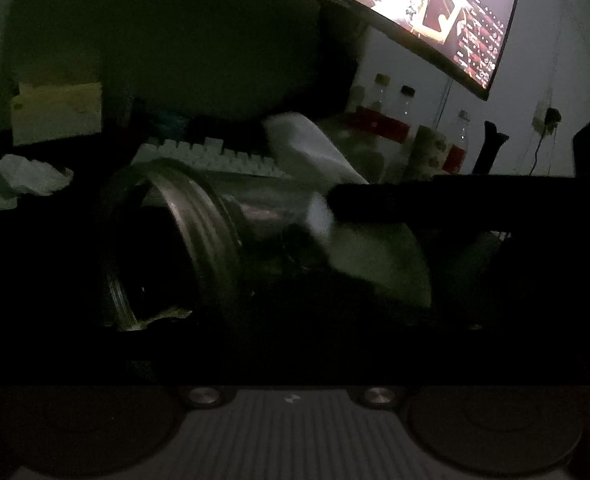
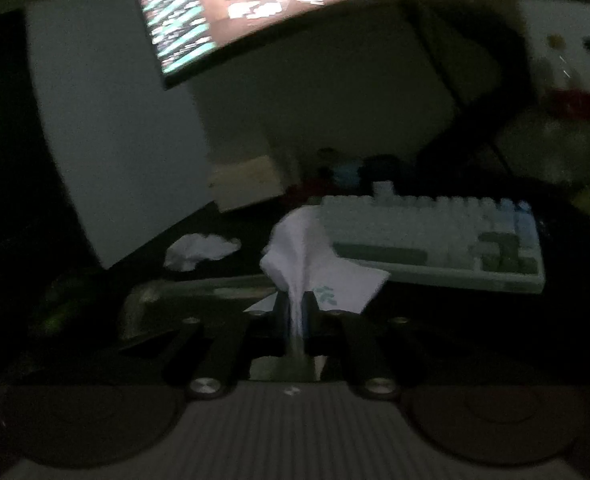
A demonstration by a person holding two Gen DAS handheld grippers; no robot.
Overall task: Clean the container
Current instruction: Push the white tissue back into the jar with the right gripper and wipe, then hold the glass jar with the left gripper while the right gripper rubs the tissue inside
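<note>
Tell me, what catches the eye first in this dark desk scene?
The glowing monitor at the top stands out in the gloom. Below it, in the left wrist view, a clear jar lies on its side, open mouth toward the camera. In the right wrist view, the right gripper pinches a white tissue in its jaws, before a pale keyboard.

The dark desk surface [image 2: 223, 240] carries a white keyboard with some blue keys [image 2: 435, 240], a crumpled white tissue [image 2: 199, 252] left of it, and a pale cardboard box [image 2: 247, 186] behind.
</note>
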